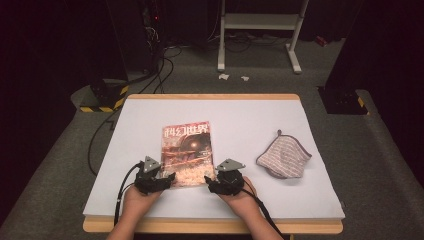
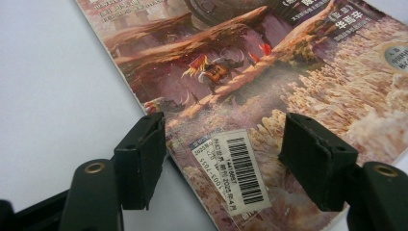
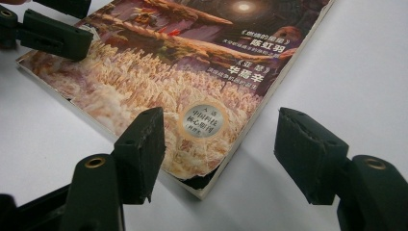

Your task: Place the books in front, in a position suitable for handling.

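While my left claw (image 1: pixel 167 179) hangs spread over the magazine's (image 1: pixel 186 150) near left corner, right by the barcode sticker (image 2: pixel 239 172), nothing is pinched, the jaws just straddle the cover. That magazine lies flat, face up, mid-table (image 1: pixel 240 112), close to my edge. My right claw (image 1: pixel 210 182) sits spread at the near right corner, also gripping nothing. Off to the right, well apart, lies a striped cloth (image 1: pixel 284 157).
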The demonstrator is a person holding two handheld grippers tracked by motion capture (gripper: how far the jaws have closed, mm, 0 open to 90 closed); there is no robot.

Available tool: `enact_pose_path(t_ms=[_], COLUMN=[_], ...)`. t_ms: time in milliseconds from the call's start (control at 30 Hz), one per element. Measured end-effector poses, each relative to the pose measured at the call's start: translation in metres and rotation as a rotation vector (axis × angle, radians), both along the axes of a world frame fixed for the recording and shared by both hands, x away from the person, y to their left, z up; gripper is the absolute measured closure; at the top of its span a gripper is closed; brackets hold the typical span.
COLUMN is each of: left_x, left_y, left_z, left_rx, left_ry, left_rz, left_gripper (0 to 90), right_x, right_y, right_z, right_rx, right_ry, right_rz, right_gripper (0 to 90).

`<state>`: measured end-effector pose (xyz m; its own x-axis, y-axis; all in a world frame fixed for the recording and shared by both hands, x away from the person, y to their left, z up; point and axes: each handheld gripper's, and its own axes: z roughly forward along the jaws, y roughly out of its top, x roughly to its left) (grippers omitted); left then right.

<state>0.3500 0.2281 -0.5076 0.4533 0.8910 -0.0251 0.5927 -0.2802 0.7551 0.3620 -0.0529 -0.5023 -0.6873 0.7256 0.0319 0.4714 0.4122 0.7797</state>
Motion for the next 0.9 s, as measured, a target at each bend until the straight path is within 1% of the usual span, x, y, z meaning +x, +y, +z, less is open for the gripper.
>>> enact_pose_path(t_ms=[133,200,233,267,333,500,667,900], left_x=[0.001,0.002,0.003,0.005,0.008,0.008,0.009,0.01], left_y=[0.0,0.001,0.003,0.005,0.007,0.006,0.005,-0.004], left_z=[0.0,0.001,0.001,0.0,-0.001,-0.001,-0.001,-0.002], left_rx=[-0.002,-0.009,-0.021,-0.037,-0.064,-0.063,-0.061,-0.053], left_ry=[0.001,0.007,0.017,0.031,0.046,0.044,0.044,0.034], left_rz=[-0.005,-0.002,0.003,0.012,0.021,0.01,-0.006,-0.041], left_gripper=[33.5,34.7,36.0,35.5,31.9,32.7,32.7,32.9], right_x=[0.0,0.001,0.001,0.001,0.0,0.0,0.0,0.003], right_y=[-0.002,-0.003,-0.003,-0.003,-0.003,-0.003,-0.007,-0.014], right_z=[0.001,0.0,0.0,0.0,-0.001,-0.001,0.002,0.002], right_rx=[0.002,0.005,0.009,0.01,0.013,0.012,0.029,0.033], right_ry=[0.005,0.012,0.02,0.022,0.025,0.026,0.03,0.033], right_rz=[-0.009,-0.006,-0.006,-0.005,-0.002,-0.001,-0.015,-0.041], right_gripper=[34.4,34.4,34.2,34.2,34.2,34.3,34.3,34.5])
